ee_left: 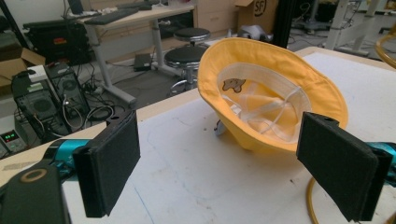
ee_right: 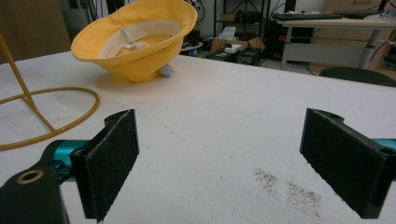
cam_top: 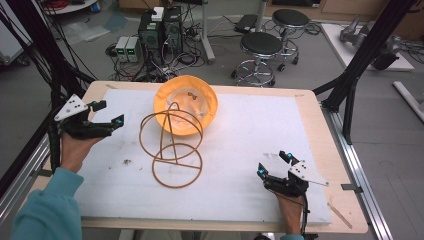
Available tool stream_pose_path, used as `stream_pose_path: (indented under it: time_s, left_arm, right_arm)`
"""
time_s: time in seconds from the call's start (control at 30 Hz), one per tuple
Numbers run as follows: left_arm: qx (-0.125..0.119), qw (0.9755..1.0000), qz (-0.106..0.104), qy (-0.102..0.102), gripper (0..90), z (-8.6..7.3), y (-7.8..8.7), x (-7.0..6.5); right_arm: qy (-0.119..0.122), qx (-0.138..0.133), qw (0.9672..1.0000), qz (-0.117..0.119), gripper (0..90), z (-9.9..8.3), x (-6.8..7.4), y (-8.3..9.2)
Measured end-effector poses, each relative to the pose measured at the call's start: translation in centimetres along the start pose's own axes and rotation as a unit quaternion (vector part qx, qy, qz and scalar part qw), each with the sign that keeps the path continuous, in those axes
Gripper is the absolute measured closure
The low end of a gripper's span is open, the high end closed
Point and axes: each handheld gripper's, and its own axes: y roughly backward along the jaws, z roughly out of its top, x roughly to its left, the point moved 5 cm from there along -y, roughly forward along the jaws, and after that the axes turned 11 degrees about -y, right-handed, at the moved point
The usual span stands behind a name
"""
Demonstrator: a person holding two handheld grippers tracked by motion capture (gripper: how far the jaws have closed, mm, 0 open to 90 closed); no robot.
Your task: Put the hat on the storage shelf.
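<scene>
A yellow bucket hat [cam_top: 186, 102] lies upside down at the far middle of the white mat [cam_top: 240, 145], its pale lining facing up; it appears too in the left gripper view [ee_left: 275, 93] and the right gripper view [ee_right: 140, 42]. A tan wire stand [cam_top: 172, 147] of rings on a round base stands just in front of the hat. My left gripper [cam_top: 106, 112] hovers open over the mat's left edge, jaws aimed at the hat. My right gripper [cam_top: 272, 164] rests open at the near right, with nothing between its jaws.
The mat covers a wooden table [cam_top: 327, 150]. Some dark specks [ee_right: 287, 189] lie on the mat near my right gripper. Beyond the far edge stand two black stools [cam_top: 261, 47], computer towers [cam_top: 160, 30] and tangled cables. Black frame posts [cam_top: 360, 55] rise at both sides.
</scene>
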Motion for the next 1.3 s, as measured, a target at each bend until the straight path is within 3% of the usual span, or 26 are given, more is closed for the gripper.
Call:
stream_pose_path:
  time_s: [0.2,0.33,0.77,0.97,1.07,1.13,1.23,1.3]
  left_arm:
    - [0.013,0.9998,-0.013,-0.007,13.9,2.0,-2.0,0.8]
    - [0.008,0.9998,-0.019,-0.003,13.9,3.3,-3.1,1.3]
    - [0.046,0.9974,-0.055,0.005,14.0,5.0,-7.8,2.9]
    - [0.068,0.9952,-0.069,0.014,14.0,4.8,-9.9,3.3]
    - [0.084,0.9928,-0.08,0.031,14.6,4.3,-11.1,3.6]
    - [0.106,0.9896,-0.089,0.039,14.6,3.9,-11.9,3.7]
    - [0.141,0.9832,-0.107,0.046,16.6,3.0,-12.6,3.7]
    - [0.155,0.9782,-0.122,0.066,17.0,2.5,-13.0,3.6]
  right_arm:
    - [0.0,0.0,1.0,0.0,10.6,0.0,0.0,0.0]
    - [0.002,0.001,1.0,-0.002,10.6,0.0,0.0,0.0]
    - [0.002,-0.001,1.0,-0.001,10.6,0.0,-0.1,0.0]
    - [0.002,-0.004,1.0,-0.004,10.6,0.0,0.0,0.0]
    - [0.001,0.0,1.0,-0.004,10.6,0.0,0.0,0.0]
    - [0.001,0.0,1.0,-0.005,10.6,0.0,0.0,-0.1]
    - [0.001,-0.002,1.0,-0.005,10.6,0.0,-0.1,0.0]
    - [-0.001,-0.001,1.0,-0.005,10.6,0.0,-0.1,0.0]
